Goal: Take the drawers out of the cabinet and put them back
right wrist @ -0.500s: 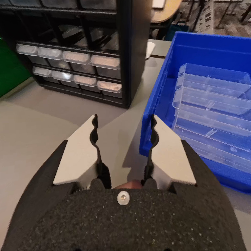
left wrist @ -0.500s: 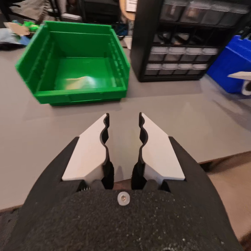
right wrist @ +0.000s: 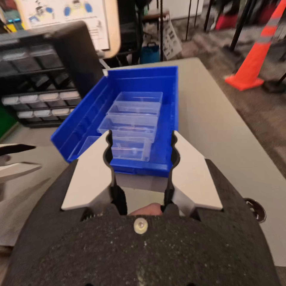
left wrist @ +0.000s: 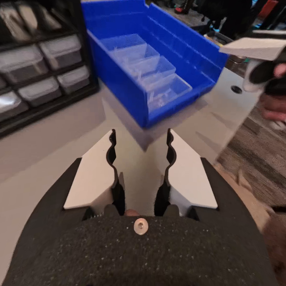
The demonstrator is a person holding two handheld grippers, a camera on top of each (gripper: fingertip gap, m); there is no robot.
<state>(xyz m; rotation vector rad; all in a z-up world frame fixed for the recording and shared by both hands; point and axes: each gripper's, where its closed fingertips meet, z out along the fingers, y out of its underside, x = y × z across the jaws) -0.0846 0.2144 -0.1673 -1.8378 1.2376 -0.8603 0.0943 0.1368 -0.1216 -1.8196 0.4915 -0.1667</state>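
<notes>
2 grippers have swung toward the blue bin (right wrist: 86, 128) of clear drawers (right wrist: 131, 148) — left gripper (left wrist: 141, 131) and right gripper (right wrist: 141, 133) both gape empty, so refilling the cabinet (right wrist: 38, 92) looks next.

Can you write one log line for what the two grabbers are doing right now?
left gripper: open, empty | right gripper: open, empty, aimed at clear drawers | drawers: in blue bin | cabinet: beside bin
</notes>
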